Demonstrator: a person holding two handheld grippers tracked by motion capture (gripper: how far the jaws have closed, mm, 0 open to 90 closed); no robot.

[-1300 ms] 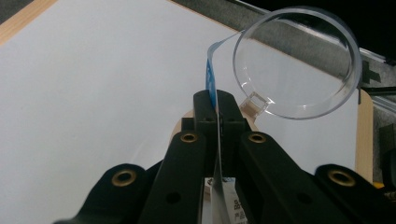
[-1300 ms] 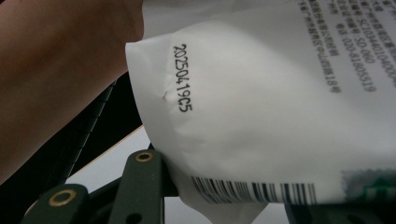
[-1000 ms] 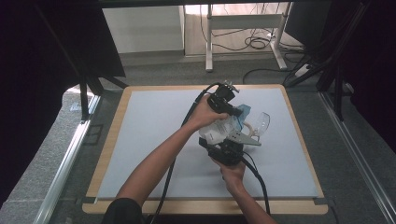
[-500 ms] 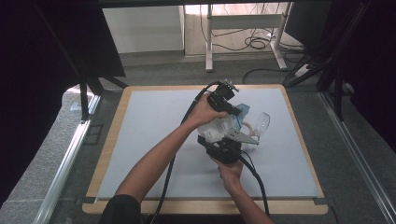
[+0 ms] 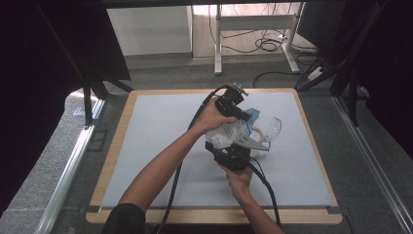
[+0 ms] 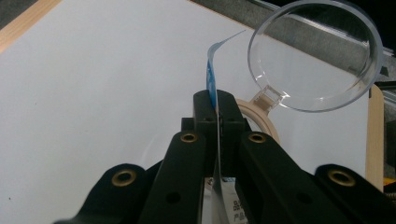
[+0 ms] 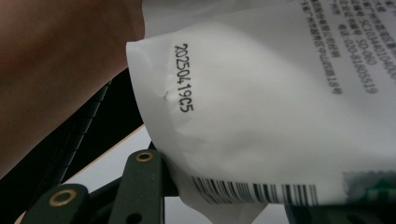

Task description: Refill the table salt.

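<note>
A white printed packet [image 5: 225, 132] with a blue top edge is held up over the middle of the mat between both grippers. My left gripper [image 5: 245, 117] comes in from the upper side, shut on the packet's thin blue-and-white top edge [image 6: 212, 79], which sticks up between the pressed jaws of the left gripper [image 6: 215, 100]. My right gripper [image 5: 230, 145] reaches from below; its jaws clamp the packet's bulging body [image 7: 261, 107], near the barcode and date stamp. Just right of the packet stands a beige-rimmed container [image 5: 259, 135] with a clear round lid [image 6: 315, 56] flipped open.
A pale mat [image 5: 156, 136] covers the wood-edged table [image 5: 114, 161]. Black cables trail from both grippers toward the front edge. Dark frame legs and a metal rail stand left of the table; a desk frame with floor cables lies beyond it.
</note>
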